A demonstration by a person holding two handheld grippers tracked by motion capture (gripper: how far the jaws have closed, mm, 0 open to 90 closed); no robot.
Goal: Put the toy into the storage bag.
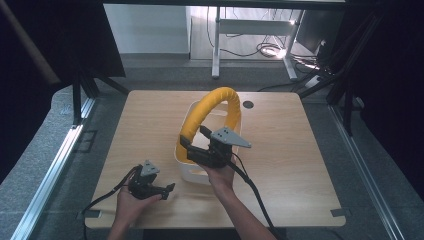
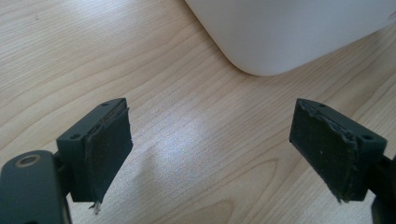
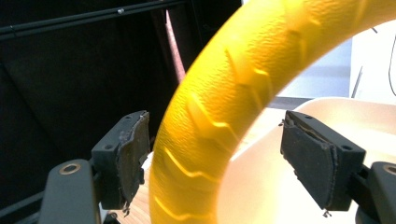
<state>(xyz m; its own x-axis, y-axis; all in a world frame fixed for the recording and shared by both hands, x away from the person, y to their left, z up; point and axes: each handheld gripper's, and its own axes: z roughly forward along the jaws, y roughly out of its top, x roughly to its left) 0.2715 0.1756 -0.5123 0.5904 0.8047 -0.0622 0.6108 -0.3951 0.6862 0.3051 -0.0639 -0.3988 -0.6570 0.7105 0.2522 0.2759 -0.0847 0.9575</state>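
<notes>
Fingers of the left gripper (image 1: 167, 188) gape wide over bare worktop (image 2: 196, 140), empty, probably waiting. Right gripper (image 3: 212, 161) fingers straddle the yellow ring (image 3: 224, 112) unclosed, above the white basket (image 1: 192, 172), likely lining up a grasp.

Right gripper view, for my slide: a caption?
Open right tool straddling a yellow ring above a white tub.
</notes>
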